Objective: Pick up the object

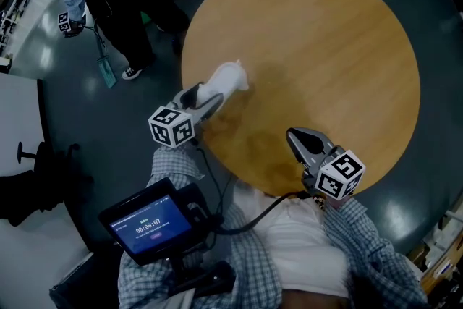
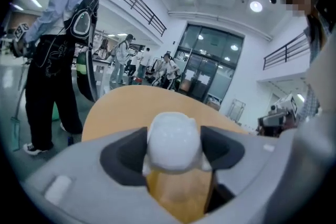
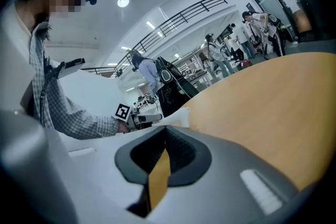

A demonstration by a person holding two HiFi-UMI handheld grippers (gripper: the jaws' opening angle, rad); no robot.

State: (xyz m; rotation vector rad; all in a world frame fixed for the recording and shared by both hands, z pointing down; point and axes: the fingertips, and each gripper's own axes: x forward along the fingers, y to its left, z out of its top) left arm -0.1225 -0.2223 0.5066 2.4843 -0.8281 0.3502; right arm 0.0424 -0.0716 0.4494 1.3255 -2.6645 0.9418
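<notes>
A white, rounded, figurine-like object (image 1: 227, 80) is at the left side of the round wooden table (image 1: 325, 47). My left gripper (image 1: 211, 96) is shut on it from the near left. In the left gripper view the object (image 2: 173, 140) fills the gap between the dark pads (image 2: 126, 157), which press on both its sides. I cannot tell whether it touches the tabletop. My right gripper (image 1: 295, 135) hovers over the table's near edge with its jaws shut and nothing in them. The right gripper view shows its closed pads (image 3: 178, 152) and, beyond them, the white object (image 3: 177, 119).
A person in dark clothes (image 1: 123, 3) stands on the floor beyond the table's left side. A screen device (image 1: 148, 224) hangs at my chest. A white surface (image 1: 14, 119) lies at the far left. Several people stand in the background (image 2: 131, 60).
</notes>
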